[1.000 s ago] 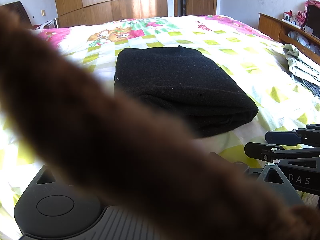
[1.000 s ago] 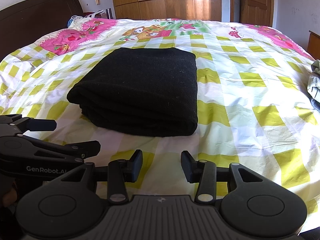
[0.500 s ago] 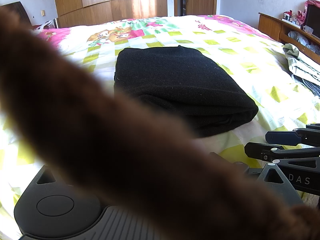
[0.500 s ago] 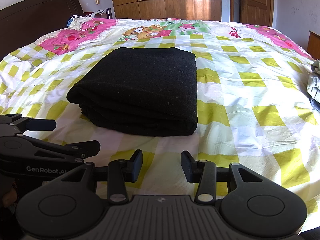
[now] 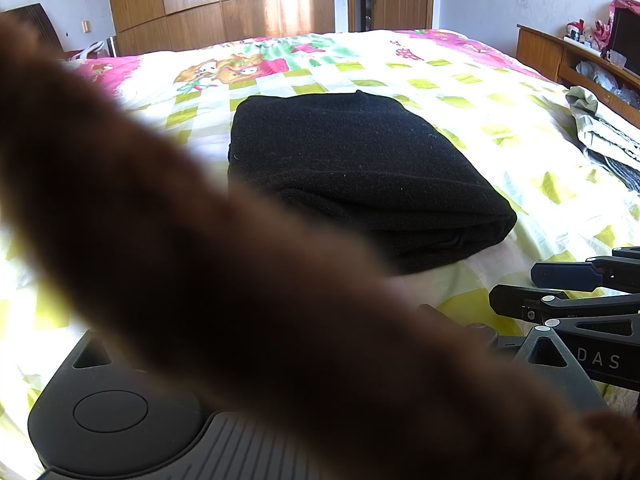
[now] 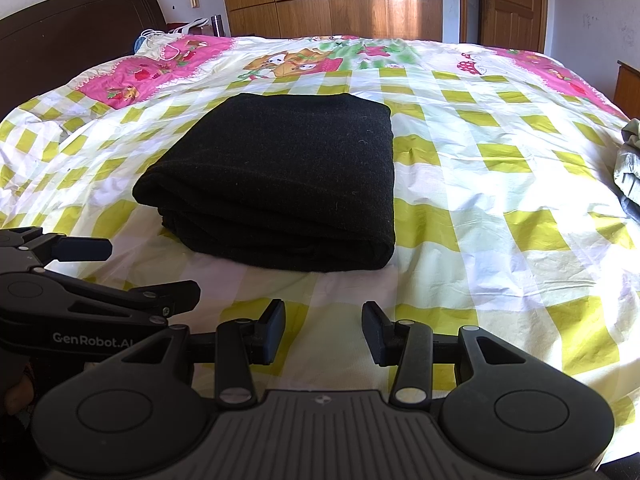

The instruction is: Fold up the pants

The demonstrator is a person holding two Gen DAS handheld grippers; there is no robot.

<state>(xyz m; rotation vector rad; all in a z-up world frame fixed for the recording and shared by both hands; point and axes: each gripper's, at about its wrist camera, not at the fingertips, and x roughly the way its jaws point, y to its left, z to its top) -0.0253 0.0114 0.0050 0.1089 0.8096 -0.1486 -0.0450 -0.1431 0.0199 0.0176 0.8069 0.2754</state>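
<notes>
Found the pants (image 6: 280, 176) already folded into a thick, squarish black stack of fuzzy, wool-like cloth, with layered edges showing along the near side and a rounded fold on one flank. Saw them lying flat on the bed cover (image 6: 480, 216), a smooth, slightly creased sheet of white and lime-green checks with pink cartoon panels beyond the pants.

Noted the right gripper (image 6: 324, 320) just short of the pants' near edge, its black padded fingers spread apart, holding nothing and touching no cloth. Made out the left gripper (image 6: 152, 272) to the left of the pants' near corner, fingers likewise parted and empty.

From the left wrist camera, lost much of the pants (image 5: 360, 172) and all of that gripper's own fingers behind a blurred brown furry shape (image 5: 240, 280) close to the lens; could not tell what it was.

Spotted crumpled grey clothes (image 5: 600, 136) well to the right of the pants, cut off by the picture's edge. Beyond those, glimpsed a wooden shelf (image 5: 580, 60) holding small items too blurred to name. Behind the pants, saw a wooden wardrobe (image 6: 340, 0), a door (image 6: 508, 0) and a dark headboard (image 6: 60, 48).
</notes>
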